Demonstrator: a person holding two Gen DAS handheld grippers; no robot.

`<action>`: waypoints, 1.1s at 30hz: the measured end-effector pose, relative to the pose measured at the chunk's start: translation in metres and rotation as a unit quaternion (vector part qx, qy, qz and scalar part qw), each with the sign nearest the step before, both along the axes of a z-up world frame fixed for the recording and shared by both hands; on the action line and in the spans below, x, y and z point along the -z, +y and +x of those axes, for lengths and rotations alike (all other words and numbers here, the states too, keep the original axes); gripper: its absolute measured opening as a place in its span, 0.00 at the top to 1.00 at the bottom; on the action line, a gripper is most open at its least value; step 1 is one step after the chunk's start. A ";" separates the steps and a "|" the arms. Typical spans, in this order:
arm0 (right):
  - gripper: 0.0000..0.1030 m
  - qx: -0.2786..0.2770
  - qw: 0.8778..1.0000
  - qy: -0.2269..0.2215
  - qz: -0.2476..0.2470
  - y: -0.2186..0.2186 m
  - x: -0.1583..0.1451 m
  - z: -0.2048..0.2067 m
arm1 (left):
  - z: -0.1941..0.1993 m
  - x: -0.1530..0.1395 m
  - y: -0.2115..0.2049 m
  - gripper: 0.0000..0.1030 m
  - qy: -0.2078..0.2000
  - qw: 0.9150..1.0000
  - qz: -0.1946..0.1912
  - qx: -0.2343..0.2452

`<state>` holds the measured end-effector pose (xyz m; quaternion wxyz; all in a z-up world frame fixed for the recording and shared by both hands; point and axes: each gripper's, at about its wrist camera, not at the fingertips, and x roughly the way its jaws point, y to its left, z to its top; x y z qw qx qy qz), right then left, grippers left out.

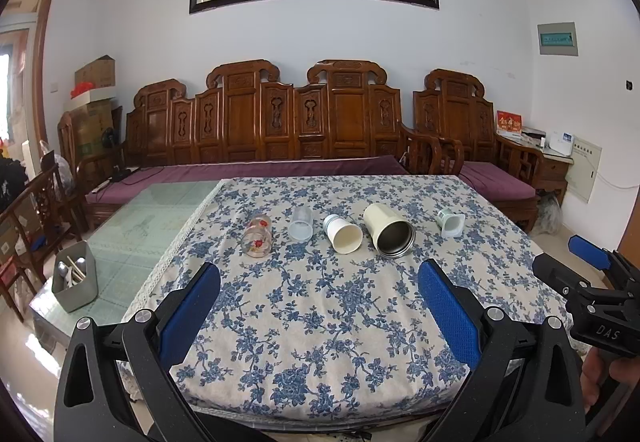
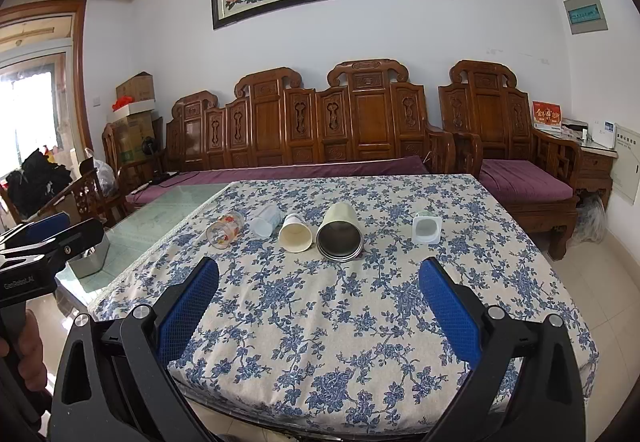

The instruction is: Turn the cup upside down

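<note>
1. Both tongs, left gripper [image 1: 320, 306] and right gripper [image 2: 318, 306], spread wide, pinching nothing.
2. Five cups lie tipped ahead; steel-lined cup [image 2: 340, 232] is beyond both tips, untouched on the floral tablecloth [image 2: 340, 322].

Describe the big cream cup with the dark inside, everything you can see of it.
The cream cup is the largest of the five in the row, fourth from the left. It lies on its side on the floral tablecloth, its open mouth turned toward the cameras. Its outside is matte cream; its inside looks dark and metallic, with a ridged rim. It lies close beside the white paper cup; whether they touch is unclear. Neither gripper is near it.
</note>
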<state>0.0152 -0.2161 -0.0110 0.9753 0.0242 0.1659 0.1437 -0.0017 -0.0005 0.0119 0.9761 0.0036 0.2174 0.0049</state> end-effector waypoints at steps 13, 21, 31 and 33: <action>0.02 -0.010 1.000 0.013 0.000 0.002 0.008 0.005 | 0.005 0.005 0.003 0.07 0.016 1.000 0.002 0.003; 0.07 -0.049 0.997 0.053 -0.005 0.020 0.032 0.049 | 0.040 0.024 0.028 0.07 0.061 0.998 0.020 -0.004; 0.16 -0.090 0.991 0.093 -0.021 0.053 0.056 0.129 | 0.092 0.041 0.055 0.07 0.094 0.995 0.033 -0.021; 0.17 -0.100 0.990 0.097 -0.025 0.060 0.060 0.146 | 0.107 0.046 0.062 0.07 0.105 0.994 0.027 -0.022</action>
